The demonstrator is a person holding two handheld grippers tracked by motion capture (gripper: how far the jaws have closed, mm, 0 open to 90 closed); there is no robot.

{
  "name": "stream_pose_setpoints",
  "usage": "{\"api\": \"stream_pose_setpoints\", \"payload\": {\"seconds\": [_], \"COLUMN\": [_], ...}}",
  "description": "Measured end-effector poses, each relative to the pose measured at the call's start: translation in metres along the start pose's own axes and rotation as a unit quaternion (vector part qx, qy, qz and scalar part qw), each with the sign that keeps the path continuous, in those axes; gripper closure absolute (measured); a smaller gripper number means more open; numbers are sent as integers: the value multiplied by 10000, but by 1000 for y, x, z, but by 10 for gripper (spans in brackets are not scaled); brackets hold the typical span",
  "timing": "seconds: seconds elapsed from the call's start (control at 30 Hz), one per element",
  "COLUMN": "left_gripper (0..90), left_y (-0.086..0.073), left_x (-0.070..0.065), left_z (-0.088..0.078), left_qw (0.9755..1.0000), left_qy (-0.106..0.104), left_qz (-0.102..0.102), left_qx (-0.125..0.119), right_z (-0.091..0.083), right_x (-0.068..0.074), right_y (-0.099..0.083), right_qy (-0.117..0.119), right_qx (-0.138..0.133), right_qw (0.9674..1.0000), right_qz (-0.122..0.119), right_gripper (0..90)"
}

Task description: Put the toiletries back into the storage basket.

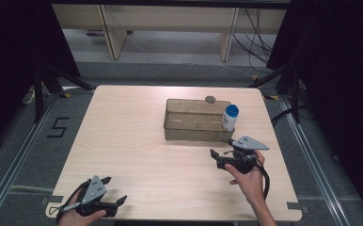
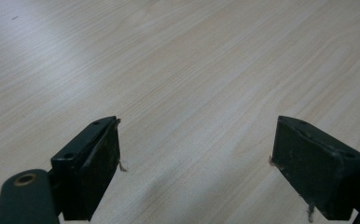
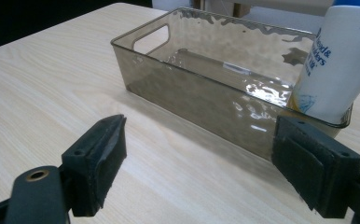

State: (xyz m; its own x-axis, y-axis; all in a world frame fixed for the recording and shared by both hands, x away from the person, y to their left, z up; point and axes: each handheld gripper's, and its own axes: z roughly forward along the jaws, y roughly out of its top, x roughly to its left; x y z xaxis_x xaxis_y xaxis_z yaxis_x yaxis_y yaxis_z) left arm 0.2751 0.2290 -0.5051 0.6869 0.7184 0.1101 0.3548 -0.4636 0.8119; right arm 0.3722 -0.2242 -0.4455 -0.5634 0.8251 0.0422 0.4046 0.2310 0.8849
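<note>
Just beyond the right gripper's (image 1: 220,159) wide fingers, a bottle (image 1: 230,117) stands in the bin (image 1: 193,133); left gripper (image 1: 114,190) fingers wide.

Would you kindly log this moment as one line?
left claw: open, empty | right claw: open, facing bin | bottle: upright in bin

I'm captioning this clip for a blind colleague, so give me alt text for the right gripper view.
A white bottle with blue print stands upright in the near right corner of a smoky, see-through plastic bin on a pale wooden table. The open right hand-held gripper faces the bin's long side, its two black jaws wide apart and holding nothing.
</note>
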Motion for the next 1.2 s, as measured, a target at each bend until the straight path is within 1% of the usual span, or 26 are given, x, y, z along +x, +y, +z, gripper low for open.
{"api": "stream_pose_setpoints", "payload": {"seconds": [0.1,0.13,0.17,0.2,0.23,0.27,0.4,0.43,0.47,0.53,0.57,0.6,0.63,0.67,0.7,0.77,0.8,0.83,0.9,0.97,1.0,1.07,1.1,1.13,1.17,1.2], "left_gripper": [147,147,147,147,147,147,147,147,147,147,147,147,147,147,147,147,147,147,147,147,147,147,147,147,147,147], "left_y": [0,0,0,0,0,0,0,0,0,0,0,0,0,0,0,0,0,0,0,0,0,0,0,0,0,0], "left_x": [0,0,0,0,0,0,0,0,0,0,0,0,0,0,0,0,0,0,0,0,0,0,0,0,0,0], "left_z": [0,0,0,0,0,0,0,0,0,0,0,0,0,0,0,0,0,0,0,0,0,0,0,0,0,0], "left_qw": [10000,10000,10000,10000,10000,10000,10000,10000,10000,10000,10000,10000,10000,10000,10000,10000,10000,10000,10000,10000,10000,10000,10000,10000,10000,10000], "left_qy": [2,2,1,2,2,4,4,5,1,5,7,9,-2,-2,-2,7,7,7,0,4,9,7,6,8,8,10], "left_qz": [14,10,6,10,4,4,5,0,-10,-3,0,-3,-42,-46,-48,1,-5,-8,-24,3,5,3,4,5,4,-4], "left_qx": [-4,-6,-4,-5,-6,-7,-6,-7,-11,-6,-11,-8,-27,-24,-25,-11,-11,-12,-20,-26,-6,-4,-2,-3,-2,0], "right_z": [-1,-2,-2,-2,-3,-4,-5,-5,-5,-6,-6,-7,-8,-9,-8,-9,-11,-11,-12,-13,-15,-16,-17,-18,-19,-19], "right_x": [2,4,2,2,3,5,5,8,7,8,10,8,9,12,11,13,12,14,14,16,18,17,19,18,20,19], "right_y": [-1,-1,-2,-2,-3,-3,-6,-7,-7,-10,-11,-11,-12,-13,-14,-15,-15,-16,-17,-19,-19,-20,-21,-22,-22,-23], "right_qy": [29,59,-22,-16,21,39,28,83,105,73,105,86,104,158,136,170,173,182,182,217,266,220,270,226,258,241], "right_qx": [-19,29,-58,-49,-7,31,-35,-12,9,-17,-7,10,47,111,24,25,82,75,32,-14,14,-11,-13,-43,-12,-18], "right_qw": [10000,9999,10000,10000,10000,9999,10000,9999,9999,10000,9999,10000,9999,9997,9999,9998,9998,9998,9998,9998,9996,9997,9996,9997,9997,9997], "right_qz": [52,146,-46,-54,-28,94,-39,95,5,10,84,-50,-41,147,37,116,-9,57,-38,21,112,-42,26,-20,57,23], "right_gripper": [190,190,189,188,187,186,179,178,178,176,174,171,169,166,162,158,156,156,155,156,155,155,155,155,156,156]}}
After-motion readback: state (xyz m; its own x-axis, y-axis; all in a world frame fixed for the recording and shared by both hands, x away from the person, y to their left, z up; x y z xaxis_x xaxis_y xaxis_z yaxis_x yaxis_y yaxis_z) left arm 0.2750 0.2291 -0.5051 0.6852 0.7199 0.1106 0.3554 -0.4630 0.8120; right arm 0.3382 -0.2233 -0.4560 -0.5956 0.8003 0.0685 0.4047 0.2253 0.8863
